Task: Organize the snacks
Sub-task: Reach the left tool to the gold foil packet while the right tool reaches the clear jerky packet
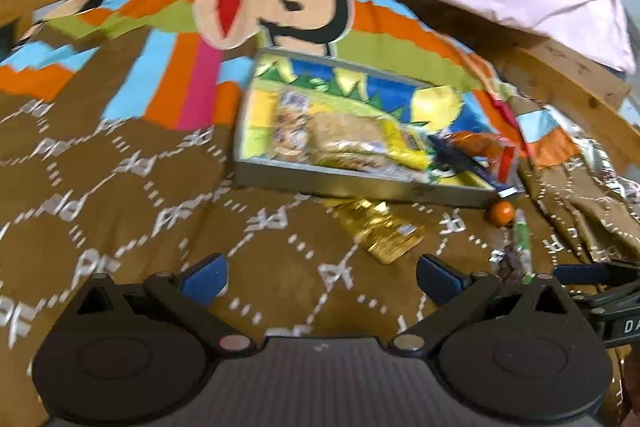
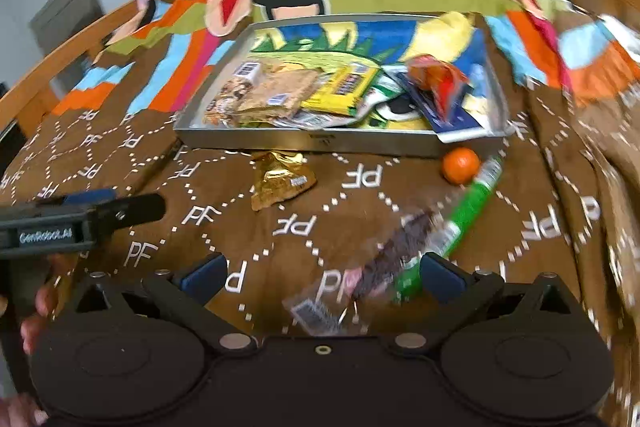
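Brown bedspread point(image 2: 120, 163), gold snack packet point(image 2: 280, 179) ahead of both spread-apart empty tongs, left point(image 1: 322, 277), right point(image 2: 322, 273), tray point(image 2: 320, 143) beyond

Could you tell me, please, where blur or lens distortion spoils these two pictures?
Left wrist view: motion blur smears the whole scene, so the tray and the gold wrapper lack sharp edges; the fisheye bends the wooden bed frame. Right wrist view: the tray is sharper, but the right edge streaks, and the green stick and dark bar are smeared.
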A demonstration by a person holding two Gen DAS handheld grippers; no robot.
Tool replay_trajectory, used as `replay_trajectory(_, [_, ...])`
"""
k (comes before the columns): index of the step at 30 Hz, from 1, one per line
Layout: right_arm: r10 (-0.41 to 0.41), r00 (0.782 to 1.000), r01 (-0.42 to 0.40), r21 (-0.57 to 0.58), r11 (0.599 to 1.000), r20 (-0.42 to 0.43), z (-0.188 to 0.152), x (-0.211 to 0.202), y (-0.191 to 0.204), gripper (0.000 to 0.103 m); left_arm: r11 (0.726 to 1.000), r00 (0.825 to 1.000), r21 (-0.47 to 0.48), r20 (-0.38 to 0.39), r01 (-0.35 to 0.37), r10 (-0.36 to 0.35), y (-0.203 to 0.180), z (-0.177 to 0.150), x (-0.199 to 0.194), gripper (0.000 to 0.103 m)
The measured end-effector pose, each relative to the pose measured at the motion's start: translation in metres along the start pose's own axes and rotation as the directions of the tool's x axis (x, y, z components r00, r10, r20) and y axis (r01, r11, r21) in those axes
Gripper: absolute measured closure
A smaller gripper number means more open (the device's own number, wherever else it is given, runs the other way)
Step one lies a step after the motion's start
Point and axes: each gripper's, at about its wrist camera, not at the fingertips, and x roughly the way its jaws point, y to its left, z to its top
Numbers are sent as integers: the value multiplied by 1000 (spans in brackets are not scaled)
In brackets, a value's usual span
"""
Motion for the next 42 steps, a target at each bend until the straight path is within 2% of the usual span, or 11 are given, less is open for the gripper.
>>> replay_trajectory(3, [50,999,-50,-53,997,-6,8,9,-5,1,996,998,56,5,69,-69,-4,11,17,0])
replay_trajectory(6, [55,998,-57,-67,996,-29,12,20,-10,1,987,989,59,-11,147,-147,-4,19,37,0])
replay_trajectory(10, [36,997,-38,-28,999,-70,14,35,-17,1,961,959,-11,-63,277,-277,-2,26,68,0])
replay_trajectory(13, [11,998,-14,-45,999,-69,15,41,-16,1,950,946,-24,-94,310,-311,-7,28,90,1])
replay_trajectory(18, [-20,997,12,-100,995,-75,14,46,-11,1,952,939,-59,-158,299,-305,-14,28,123,1])
replay_trajectory(27, [-50,997,43,-112,993,-59,17,51,-8,1,973,963,-64,-146,221,-228,-23,32,142,1])
replay_trajectory(32, [-76,996,71,-127,989,-39,17,53,-8,2,985,975,7,-142,171,-168,-35,30,146,1])
replay_trajectory(36, [-92,995,86,-147,985,-32,17,54,-7,3,984,979,90,-146,154,-140,-43,26,145,2])
replay_trajectory(40, [-74,996,68,-133,989,-39,17,55,-8,2,977,982,163,-149,138,-114,-46,22,139,9])
replay_trajectory(42, [-49,998,42,-126,991,-48,16,54,-7,2,975,980,167,-157,146,-120,-43,22,135,13])
